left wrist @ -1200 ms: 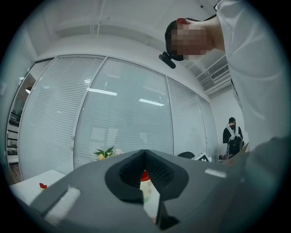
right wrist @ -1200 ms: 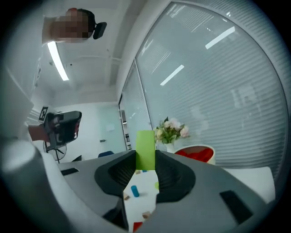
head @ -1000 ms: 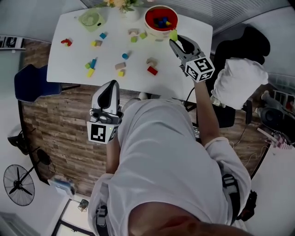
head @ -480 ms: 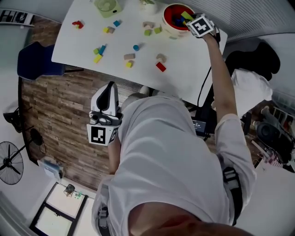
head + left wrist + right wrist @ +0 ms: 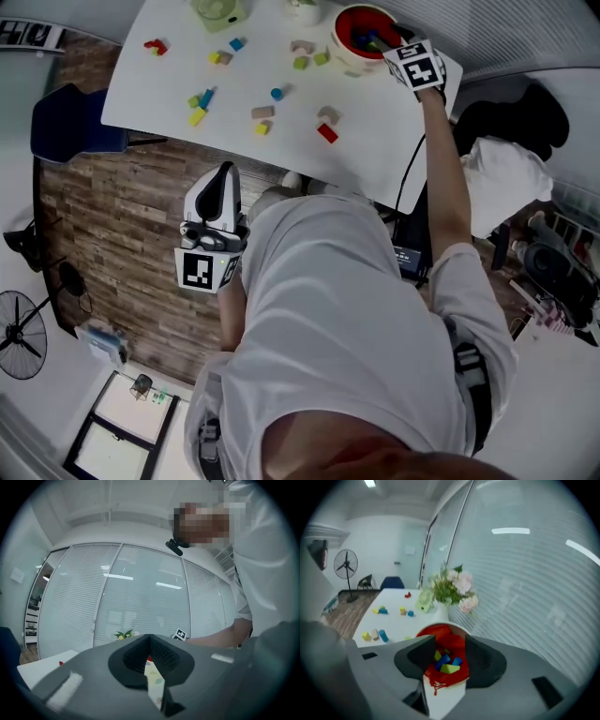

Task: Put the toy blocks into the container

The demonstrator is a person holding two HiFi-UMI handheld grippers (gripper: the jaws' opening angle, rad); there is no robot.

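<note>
- The white tabletop is smooth and rectangular, and lies at 12 o'clock in the head view, above a floor of brown wood planks
- The left claw is dark grey with ribbed pads; its jaws meet at the tips with nothing between them, and it sits off the tabletop's near edge, well apart from the container at about 7 o'clock of it
- The right claw, at the end of an outstretched arm, hangs over the container's 4 o'clock rim, tilted down into it; its jaws have just been opening and now stand apart, holding nothing, with the container's inside showing through the gap
- The container is a round bowl, red inside and white outside, near the tabletop's 1 o'clock corner
- Inside it, straight below the right claw's gap, lie a yellow-green wedge and blue blocks, none touched by the pads
- Loose blocks are strewn from 7 to 9 o'clock of the container: a red block, a blue cylinder and a yellow block among them
</note>
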